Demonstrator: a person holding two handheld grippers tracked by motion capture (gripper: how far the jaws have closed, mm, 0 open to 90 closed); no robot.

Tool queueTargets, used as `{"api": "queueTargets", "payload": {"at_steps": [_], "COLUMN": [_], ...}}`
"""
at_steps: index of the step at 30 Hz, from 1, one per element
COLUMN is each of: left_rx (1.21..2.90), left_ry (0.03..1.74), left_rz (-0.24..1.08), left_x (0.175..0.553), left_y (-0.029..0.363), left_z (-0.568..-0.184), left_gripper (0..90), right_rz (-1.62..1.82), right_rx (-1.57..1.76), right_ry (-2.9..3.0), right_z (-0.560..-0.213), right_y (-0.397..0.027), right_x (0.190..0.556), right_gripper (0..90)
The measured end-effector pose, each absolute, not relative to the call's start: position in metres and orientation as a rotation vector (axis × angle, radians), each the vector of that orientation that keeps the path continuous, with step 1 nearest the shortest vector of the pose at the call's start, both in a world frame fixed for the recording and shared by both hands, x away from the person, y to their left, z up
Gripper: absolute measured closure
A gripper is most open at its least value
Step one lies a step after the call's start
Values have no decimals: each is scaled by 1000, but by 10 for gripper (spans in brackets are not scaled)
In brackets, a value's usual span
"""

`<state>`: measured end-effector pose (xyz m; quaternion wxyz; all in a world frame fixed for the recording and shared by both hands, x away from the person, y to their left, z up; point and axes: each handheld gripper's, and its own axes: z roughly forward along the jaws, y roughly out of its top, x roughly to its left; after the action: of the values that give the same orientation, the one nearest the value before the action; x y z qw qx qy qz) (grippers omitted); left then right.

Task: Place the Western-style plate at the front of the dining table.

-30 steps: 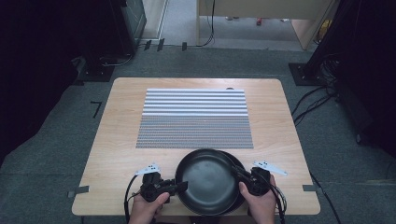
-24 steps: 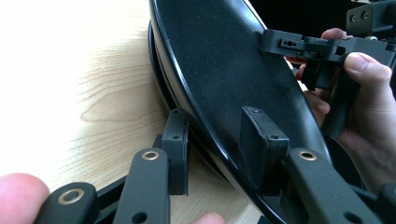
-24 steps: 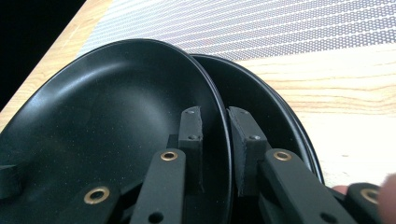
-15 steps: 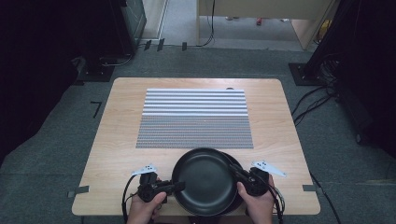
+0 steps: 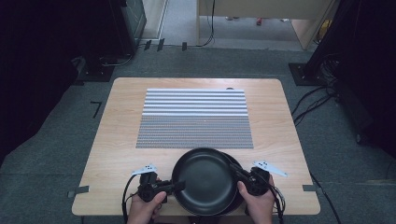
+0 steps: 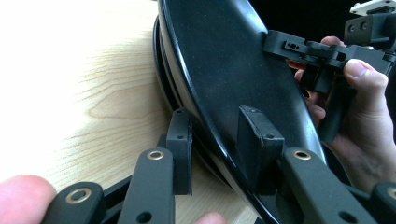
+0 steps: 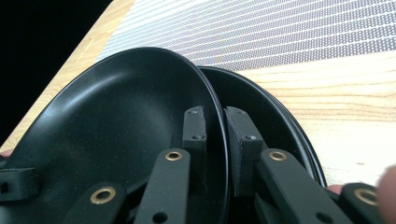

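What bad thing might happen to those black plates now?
The top plate is pinched only at its thin rim by the left gripper and the right gripper, so it might slip and drop. Its shiny surface could make that likelier. It sits on a stack at the table's near edge, so a bump might push plates off.
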<state>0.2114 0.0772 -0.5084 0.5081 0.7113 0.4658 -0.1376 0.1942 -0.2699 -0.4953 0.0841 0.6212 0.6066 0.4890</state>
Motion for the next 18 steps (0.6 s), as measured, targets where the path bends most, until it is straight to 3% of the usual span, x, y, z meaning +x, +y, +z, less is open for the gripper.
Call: {"api": "queueTargets", "payload": {"at_steps": [13,18], "left_rx": [1730,1663], "left_ry": [1149,1162], "left_rz": [-269,-267], "left_x": [212,214], "left_y": [81,94], "left_z": [-505,-500], "left_gripper": [635,636], "right_rz": [1438,1456], "right_rx": [1918,1917], "right_ry": [1853,1853], "right_z": [-505,-506], "right_y": [-270,-272], "right_x": [198,200], "right_gripper": [789,794]}}
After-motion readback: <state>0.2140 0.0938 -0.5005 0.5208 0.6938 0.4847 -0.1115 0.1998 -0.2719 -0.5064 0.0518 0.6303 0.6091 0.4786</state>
